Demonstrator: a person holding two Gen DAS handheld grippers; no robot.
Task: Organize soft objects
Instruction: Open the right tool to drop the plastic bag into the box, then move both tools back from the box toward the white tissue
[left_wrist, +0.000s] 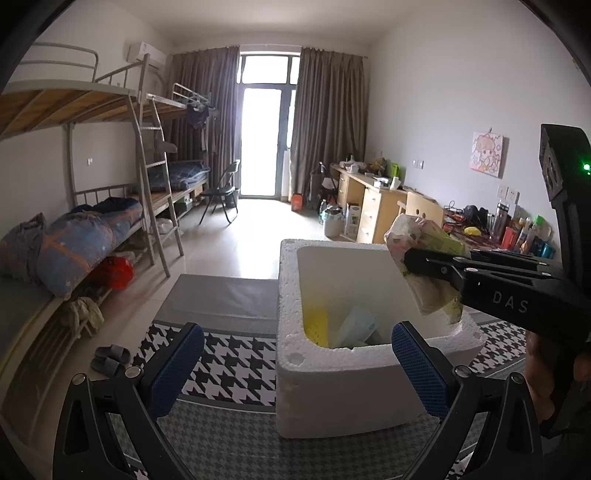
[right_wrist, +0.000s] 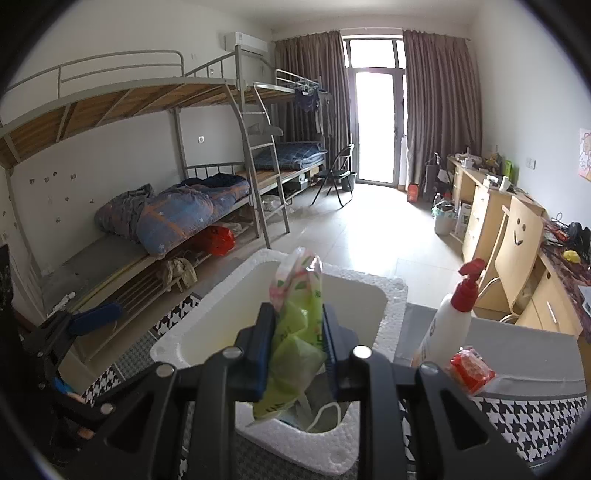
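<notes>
Right gripper (right_wrist: 295, 347) pinches a crumpled green packet (right_wrist: 295, 332) over the foam box (right_wrist: 369, 295); its view alone shows a spray bottle (right_wrist: 448, 321). Left gripper (left_wrist: 295, 365) gapes empty.

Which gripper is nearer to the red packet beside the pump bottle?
Right. The right gripper, clamped on a green packet, is just beside the red packet; the left gripper sits beyond the foam box.
</notes>
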